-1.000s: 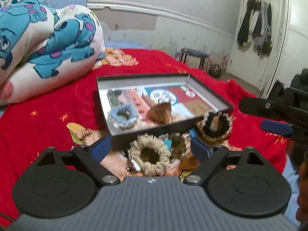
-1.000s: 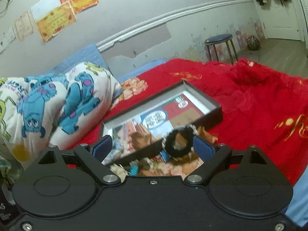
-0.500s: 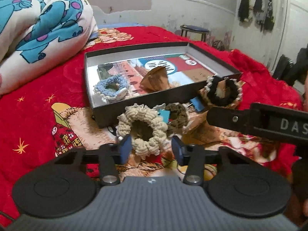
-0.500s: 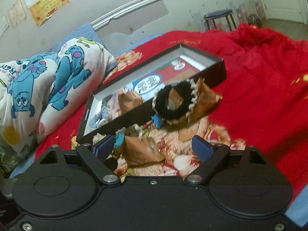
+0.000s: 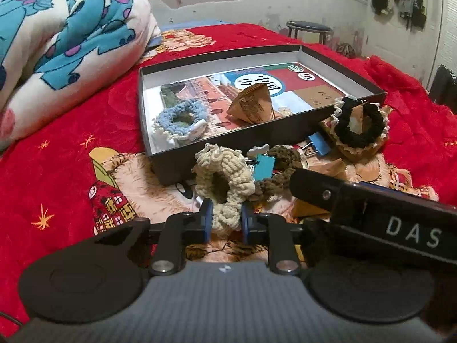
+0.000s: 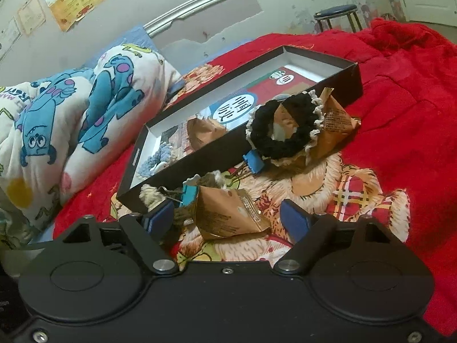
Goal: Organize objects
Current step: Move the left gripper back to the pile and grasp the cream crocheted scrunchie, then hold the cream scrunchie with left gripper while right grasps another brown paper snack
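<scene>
The left gripper [image 5: 224,223] is now clamping the near rim of the cream scrunchie [image 5: 224,181], having narrowed from its wide spread a second ago. The scrunchie is lying on the red blanket [image 5: 71,154] just before the black box's [image 5: 285,127] near wall, its ring tilting up toward the box. The right gripper [image 6: 228,217] is standing apart, straddling a brown paper packet [image 6: 228,213], having advanced closer.
</scene>
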Tool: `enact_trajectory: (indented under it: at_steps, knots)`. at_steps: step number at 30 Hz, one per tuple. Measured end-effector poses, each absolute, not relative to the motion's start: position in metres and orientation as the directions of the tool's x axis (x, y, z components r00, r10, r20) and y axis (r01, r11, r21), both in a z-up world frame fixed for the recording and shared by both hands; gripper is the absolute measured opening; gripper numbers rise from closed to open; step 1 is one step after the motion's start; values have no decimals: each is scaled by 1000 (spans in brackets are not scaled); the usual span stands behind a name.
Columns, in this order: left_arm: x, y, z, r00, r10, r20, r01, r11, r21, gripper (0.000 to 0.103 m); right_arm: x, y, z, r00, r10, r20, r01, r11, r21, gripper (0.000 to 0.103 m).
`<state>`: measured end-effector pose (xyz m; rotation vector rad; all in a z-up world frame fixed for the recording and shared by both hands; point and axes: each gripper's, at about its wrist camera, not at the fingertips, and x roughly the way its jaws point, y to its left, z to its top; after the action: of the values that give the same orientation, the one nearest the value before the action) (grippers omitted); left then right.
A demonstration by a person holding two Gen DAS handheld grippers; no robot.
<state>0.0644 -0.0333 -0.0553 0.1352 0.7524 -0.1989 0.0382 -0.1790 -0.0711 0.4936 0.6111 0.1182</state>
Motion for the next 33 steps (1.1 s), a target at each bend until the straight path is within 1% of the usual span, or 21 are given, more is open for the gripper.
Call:
enact_trajectory:
  at_steps: [3,6,14,17,24,33]
  knots:
    - [65,-31,-54,704,-128,-698,216,976,38,20,38,-180,-73,821,242,-518,48,874,484,77]
    - [66,-26,-52,691,-131,-711,197,980,11,20,36,-181,-75,825,226,-518,60,876,478,67]
    - [66,-16,-46,660,-127,-741,146,989,-40,20,33,-178,-77,831,209,-515,56,890,452,61]
    - [67,-12,-43,655,-124,-746,128,990,-52,20,32,-174,-76,830,209,-518,43,900,434,56]
    - [67,-11,-42,649,-109,-753,123,992,-38,20,30,-167,-75,828,187,-528,38,922,386,54]
    - [66,-6,-40,646,-74,-759,87,996,-23,20,30,-167,-75,829,186,-527,38,922,385,53]
